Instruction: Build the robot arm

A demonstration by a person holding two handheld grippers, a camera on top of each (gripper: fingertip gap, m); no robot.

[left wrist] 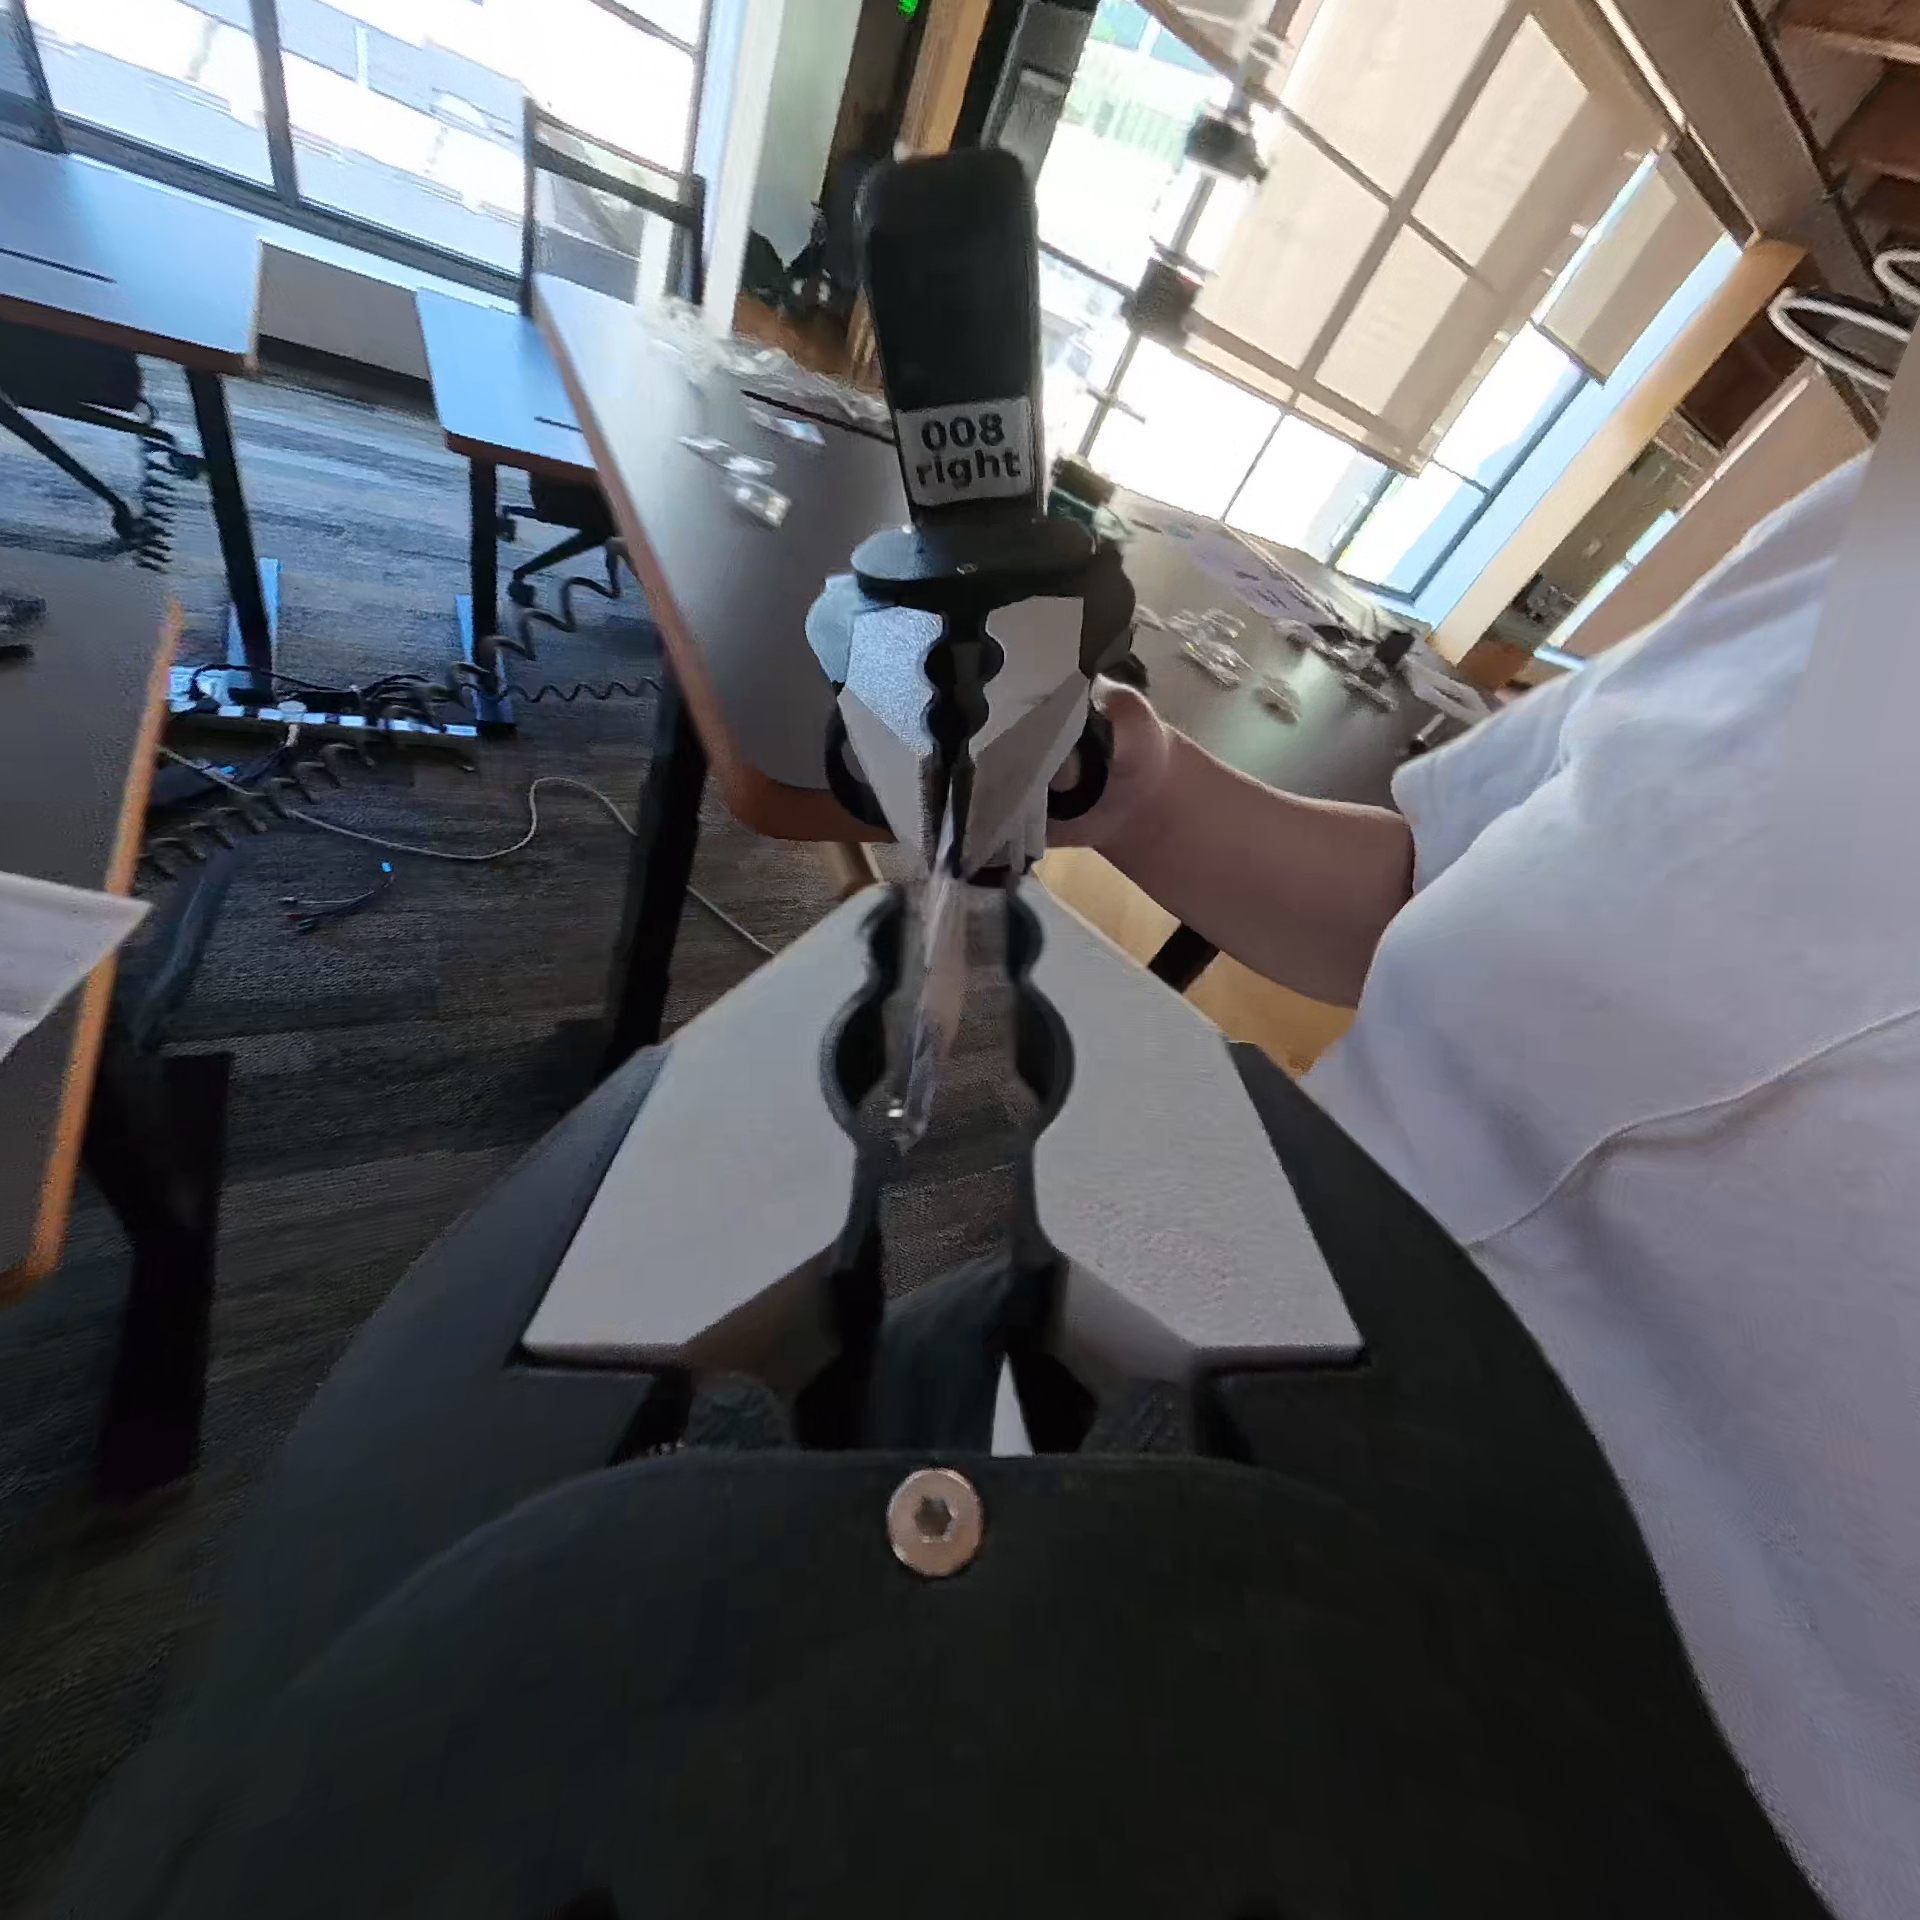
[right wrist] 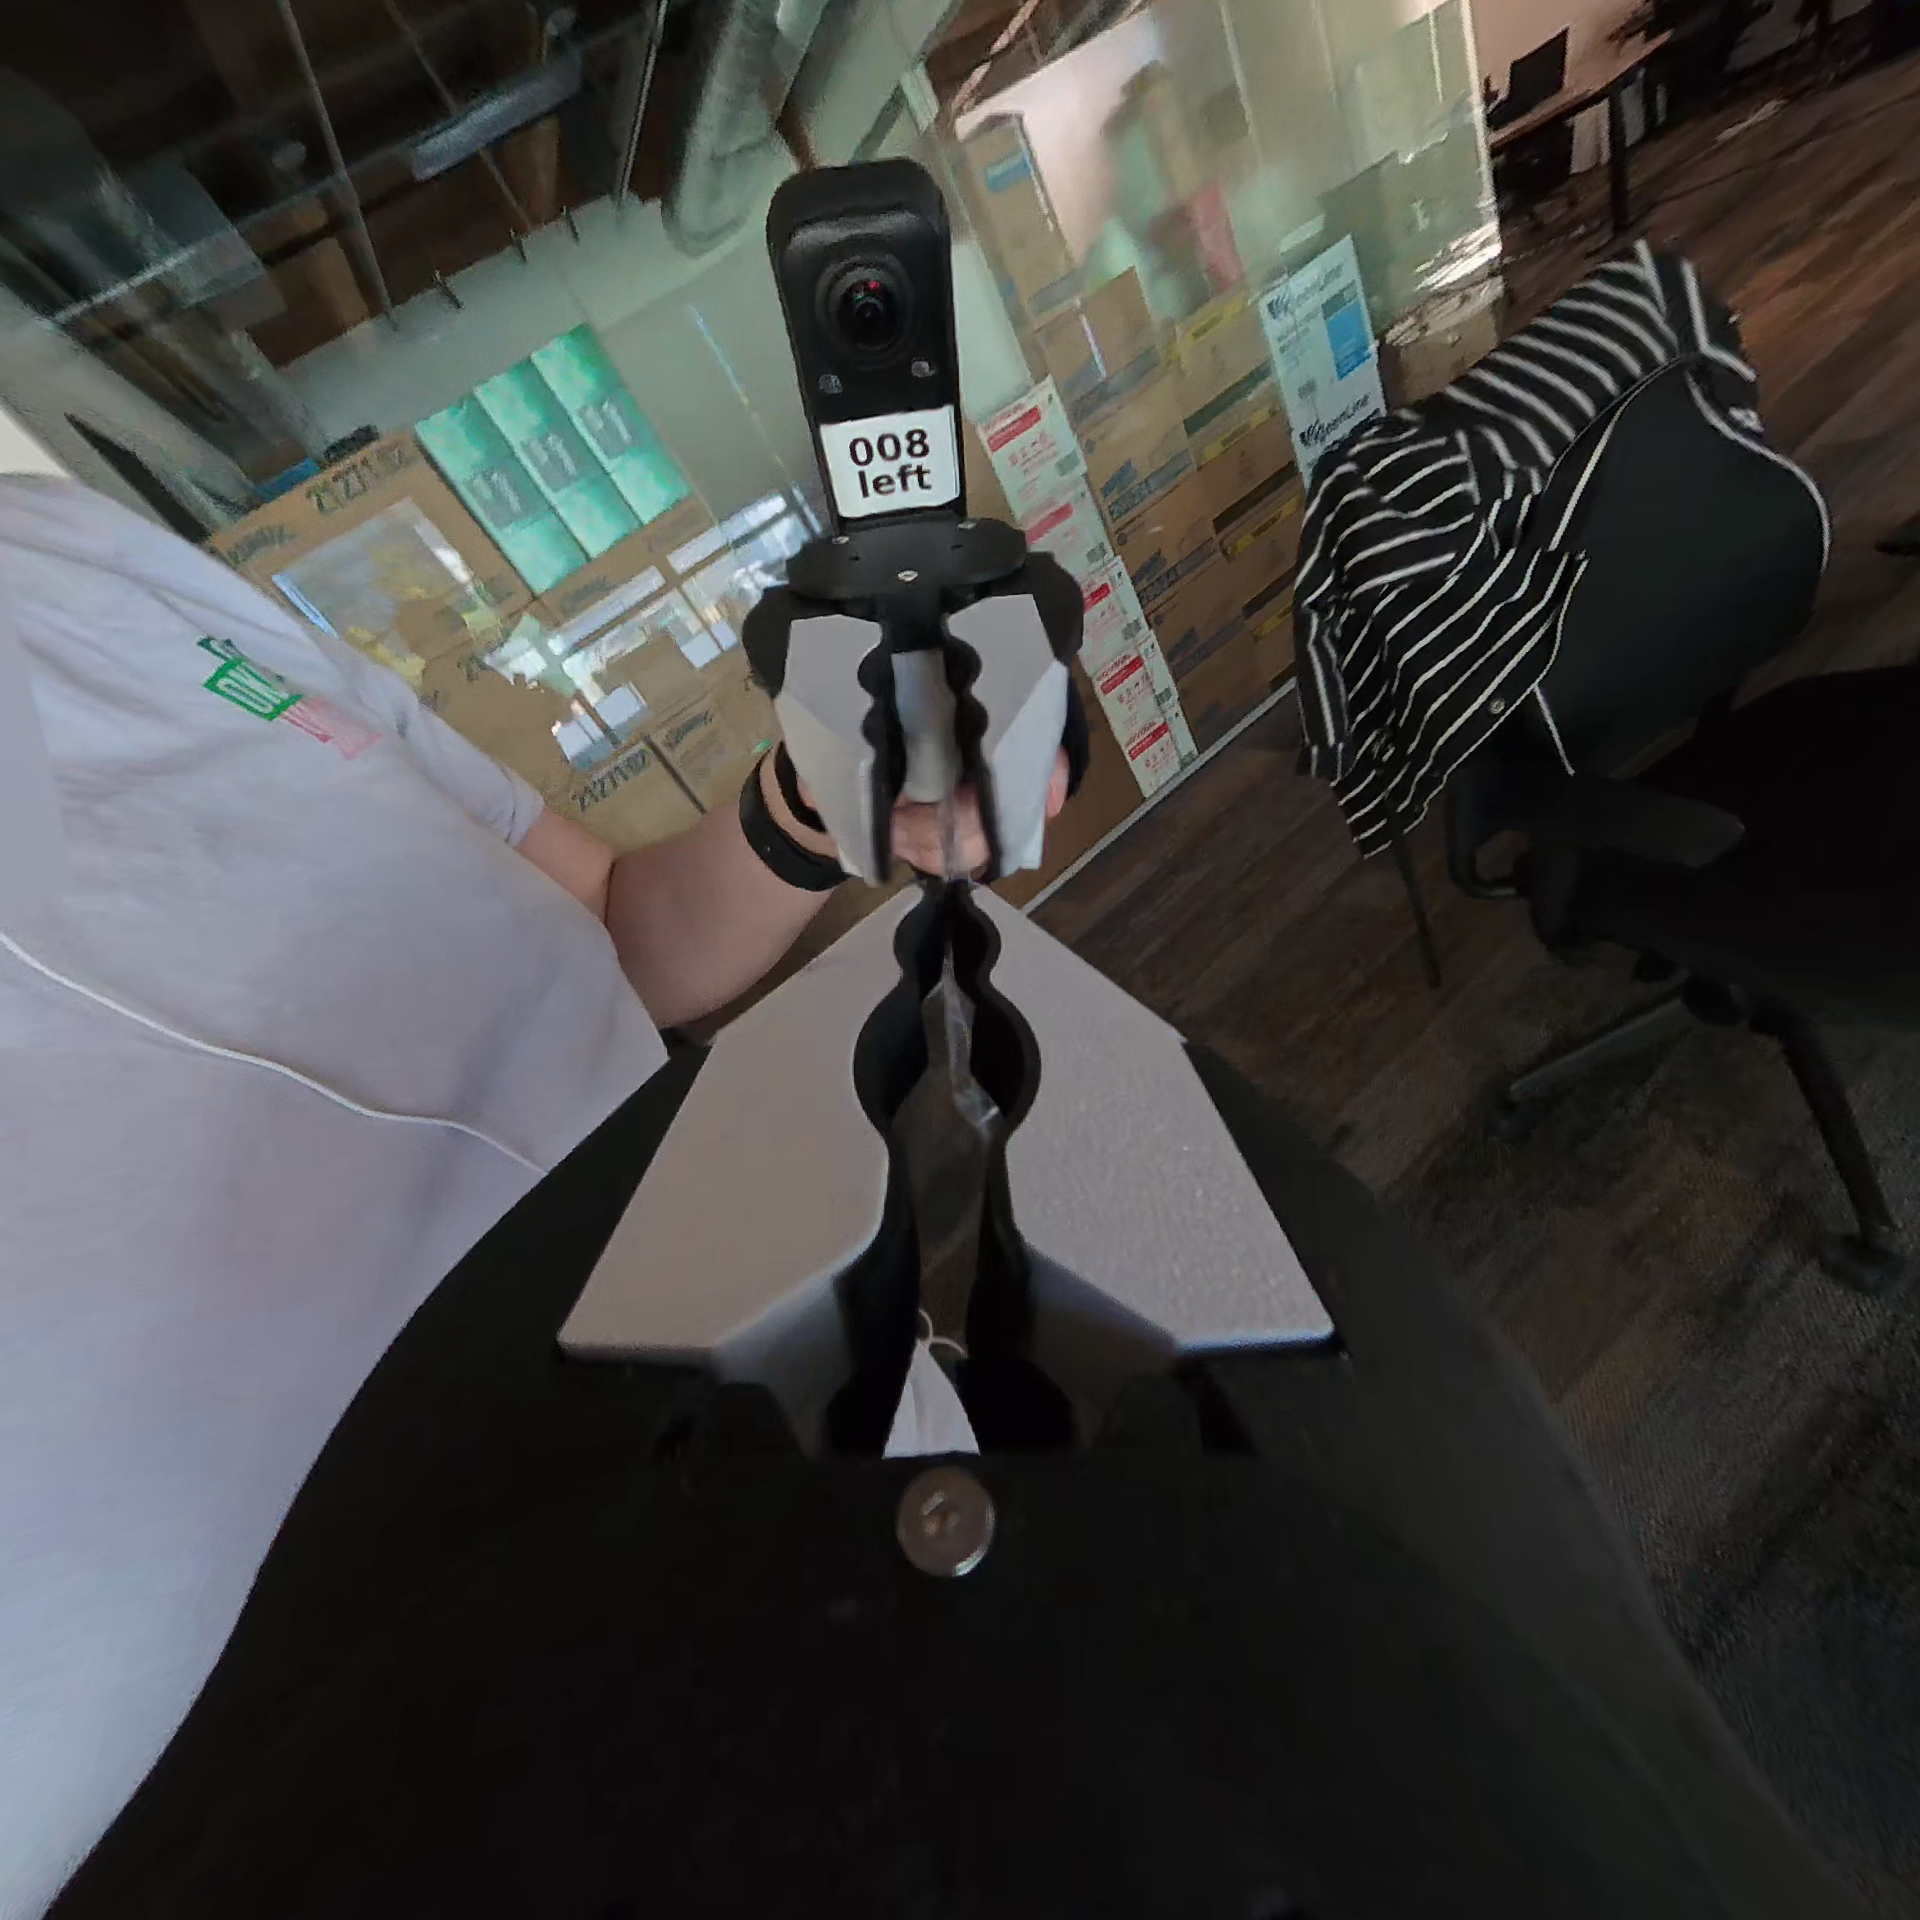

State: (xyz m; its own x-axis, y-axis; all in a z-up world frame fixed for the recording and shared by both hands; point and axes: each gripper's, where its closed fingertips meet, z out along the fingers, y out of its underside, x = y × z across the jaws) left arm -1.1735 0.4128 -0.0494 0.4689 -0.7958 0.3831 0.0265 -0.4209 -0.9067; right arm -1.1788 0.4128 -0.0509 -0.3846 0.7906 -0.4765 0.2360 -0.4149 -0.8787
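**Desk:** Office room with dark tables [left wrist: 748, 540] and stacked cardboard boxes [right wrist: 416, 540] framed the shot. What else filled it?

**Photographer:** A person in a white shirt [left wrist: 1662, 1039] stood close in. A black office chair [right wrist: 1683, 644] with a striped garment [right wrist: 1455, 582] draped over it sat to one side, well apart from the hands. Small clear scraps lay scattered on the tabletops.

**Desk:** And the tools?

**Photographer:** The two grippers met nose to nose in mid-air, clear of any table. The right gripper [left wrist: 961, 842] had its fingers pressed together at the tips on a clear plastic film [left wrist: 930, 997]. The left gripper [left wrist: 951, 914] had its fingers a narrow way apart, and the film ran down the gap between them. Whether its pads bore on the film could not be told.

**Desk:** So where was the film, exactly?

**Photographer:** It was strung between the two sets of fingertips and trailed back into the hollows of both grippers. It touched nothing else.

**Desk:** Your read on handling it well?

**Photographer:** A judgement only. Film that thin and slick looked liable to slip or crease, so a firm pinch near the tips seemed wise. Keeping both tools in line and any pull gentle and even seemed wise too.
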